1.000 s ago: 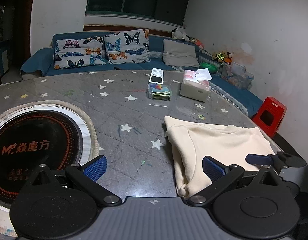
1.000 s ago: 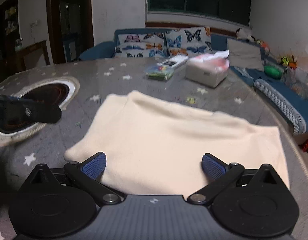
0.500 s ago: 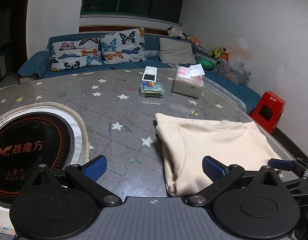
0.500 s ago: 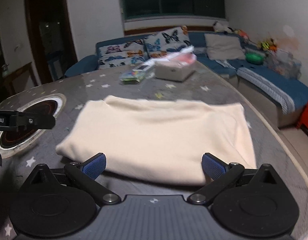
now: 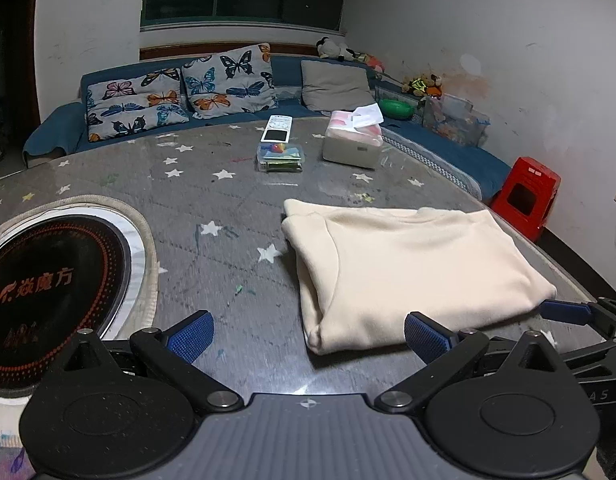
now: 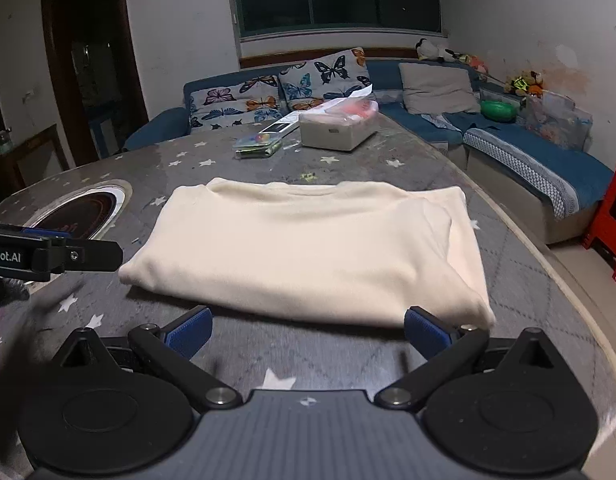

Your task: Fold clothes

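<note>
A cream garment [image 5: 408, 264] lies folded into a flat rectangle on the grey star-patterned table [image 5: 211, 200]. It also shows in the right wrist view [image 6: 308, 248]. My left gripper [image 5: 308, 334] is open and empty, just short of the garment's near left corner. My right gripper [image 6: 305, 330] is open and empty, just short of the garment's near edge. The right gripper's blue finger shows at the far right of the left wrist view [image 5: 566, 311]. The left gripper's arm shows at the left of the right wrist view [image 6: 55, 256].
A round black induction plate [image 5: 47, 280] is set into the table at the left. A tissue box [image 5: 354, 142], a remote [image 5: 276, 128] and a small clear box [image 5: 279, 158] stand at the far side. A blue sofa [image 5: 440, 148] and a red stool [image 5: 524, 204] stand beyond the table.
Both grippers have drawn back from the garment toward the table's near edge. The garment lies flat and has not changed shape. Both stay open.
</note>
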